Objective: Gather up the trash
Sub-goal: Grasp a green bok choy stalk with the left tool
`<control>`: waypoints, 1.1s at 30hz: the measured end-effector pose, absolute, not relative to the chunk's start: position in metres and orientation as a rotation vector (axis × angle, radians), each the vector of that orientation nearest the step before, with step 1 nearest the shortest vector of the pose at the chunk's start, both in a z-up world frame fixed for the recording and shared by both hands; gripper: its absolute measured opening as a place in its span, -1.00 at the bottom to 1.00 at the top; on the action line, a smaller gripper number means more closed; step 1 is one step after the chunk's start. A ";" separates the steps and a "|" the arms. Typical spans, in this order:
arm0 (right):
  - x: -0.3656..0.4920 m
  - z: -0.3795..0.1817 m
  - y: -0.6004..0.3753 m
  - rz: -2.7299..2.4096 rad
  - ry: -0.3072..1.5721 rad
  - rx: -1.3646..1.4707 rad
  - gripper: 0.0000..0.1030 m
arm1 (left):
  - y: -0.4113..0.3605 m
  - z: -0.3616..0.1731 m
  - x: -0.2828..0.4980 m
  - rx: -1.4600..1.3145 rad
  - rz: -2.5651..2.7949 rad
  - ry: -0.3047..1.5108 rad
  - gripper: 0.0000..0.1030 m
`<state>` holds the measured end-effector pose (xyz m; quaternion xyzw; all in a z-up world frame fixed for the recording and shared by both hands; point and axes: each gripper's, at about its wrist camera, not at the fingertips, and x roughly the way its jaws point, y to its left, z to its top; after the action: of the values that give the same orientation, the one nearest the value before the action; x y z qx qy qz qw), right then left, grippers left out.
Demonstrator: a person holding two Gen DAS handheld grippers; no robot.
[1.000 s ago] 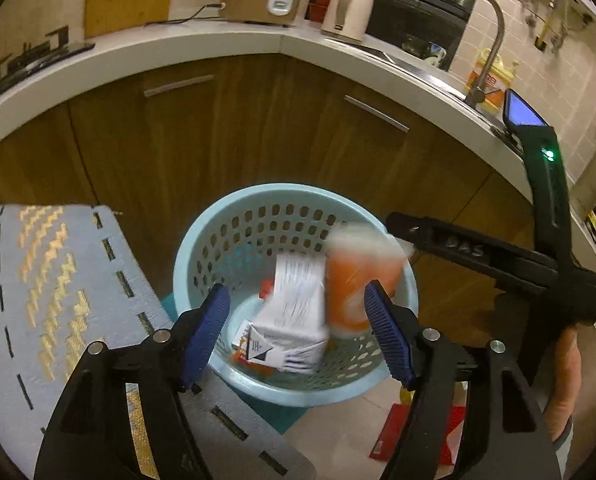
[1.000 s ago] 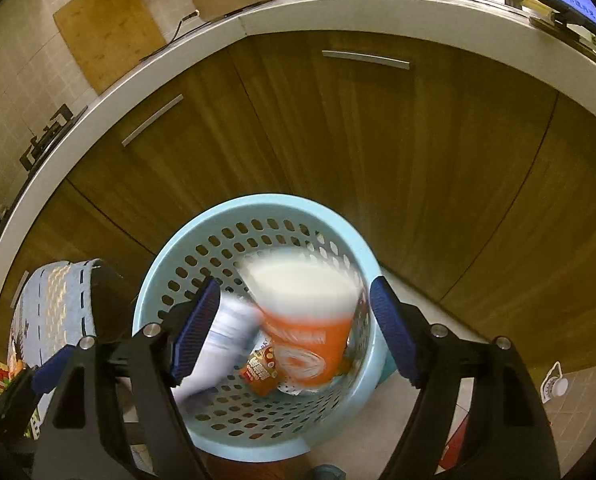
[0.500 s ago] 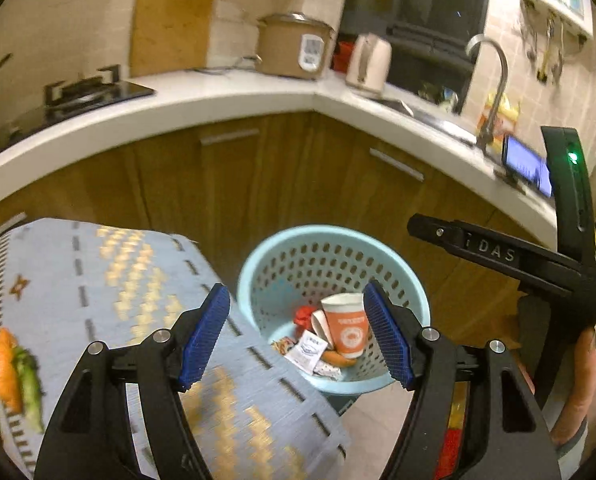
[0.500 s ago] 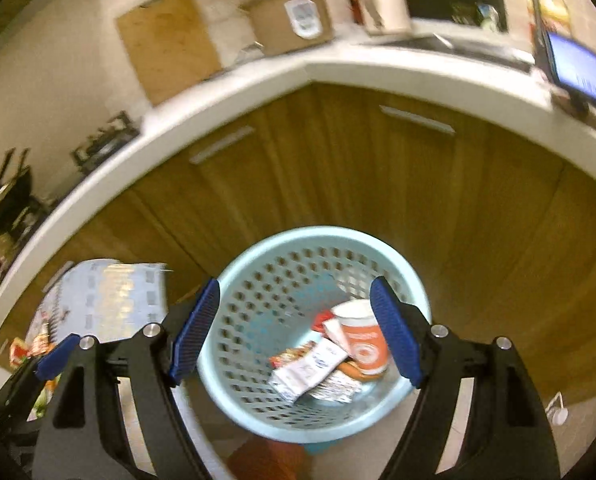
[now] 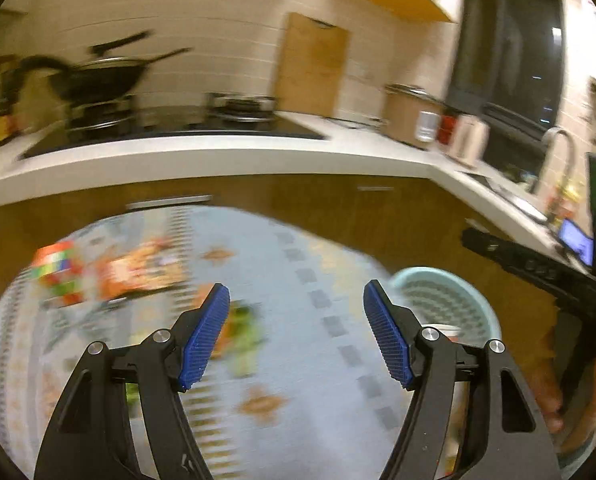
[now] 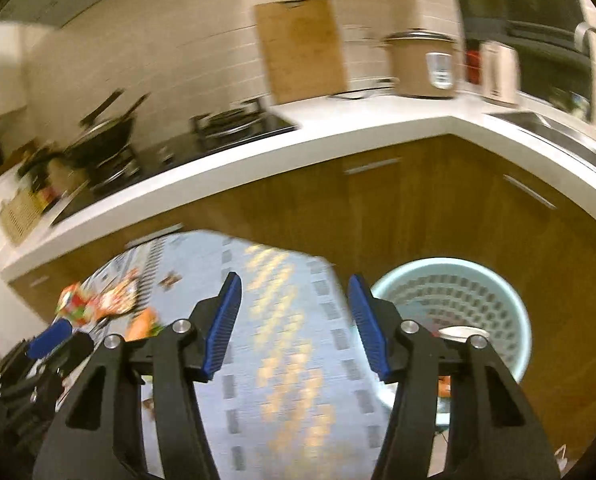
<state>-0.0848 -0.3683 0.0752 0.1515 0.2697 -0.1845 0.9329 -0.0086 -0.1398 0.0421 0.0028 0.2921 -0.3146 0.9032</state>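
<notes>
The light blue perforated basket (image 6: 510,300) stands on the floor at the right, also in the left wrist view (image 5: 470,300). A white-rimmed orange cup (image 6: 460,333) sits inside it. My left gripper (image 5: 295,336) is open and empty above the patterned tablecloth (image 5: 298,272). My right gripper (image 6: 293,322) is open and empty over the cloth's right end (image 6: 281,320). Blurred colourful wrappers (image 5: 109,272) lie at the cloth's far left, also in the right wrist view (image 6: 97,304). An orange and green piece (image 5: 239,330) lies near my left finger.
Brown cabinets (image 6: 418,216) under a white counter (image 6: 298,136) run behind the table. On the counter are a wok (image 5: 97,76), cutting board (image 6: 298,48), rice cooker (image 6: 422,64) and kettle (image 6: 498,72). The right gripper's body (image 5: 538,272) shows at right.
Both grippers have lifted away from the basket and swung left over the tablecloth. The cup and carton dropped into the basket. The view is motion-blurred.
</notes>
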 end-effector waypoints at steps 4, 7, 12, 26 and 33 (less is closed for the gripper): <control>-0.054 0.069 -0.319 -0.310 0.596 0.242 0.01 | -0.092 0.026 0.011 -0.007 -0.554 0.656 0.30; -0.033 0.057 -0.291 -0.248 0.629 0.224 0.01 | -0.074 0.003 0.030 0.048 -0.447 0.743 0.31; -0.005 0.024 -0.255 -0.154 0.631 0.180 -0.08 | -0.057 -0.030 0.053 -0.016 -0.444 0.841 0.29; 0.017 -0.030 -0.240 -0.137 0.768 0.193 -0.16 | -0.071 -0.047 0.051 0.056 -0.386 0.788 0.04; 0.017 -0.032 -0.243 -0.131 0.772 0.207 -0.16 | -0.079 -0.054 0.056 0.089 -0.412 0.823 -0.40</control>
<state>0.0175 -0.2431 -0.0323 0.1009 0.3756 -0.0636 0.9191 0.0556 -0.0793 -0.0541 0.0430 0.3970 -0.1989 0.8950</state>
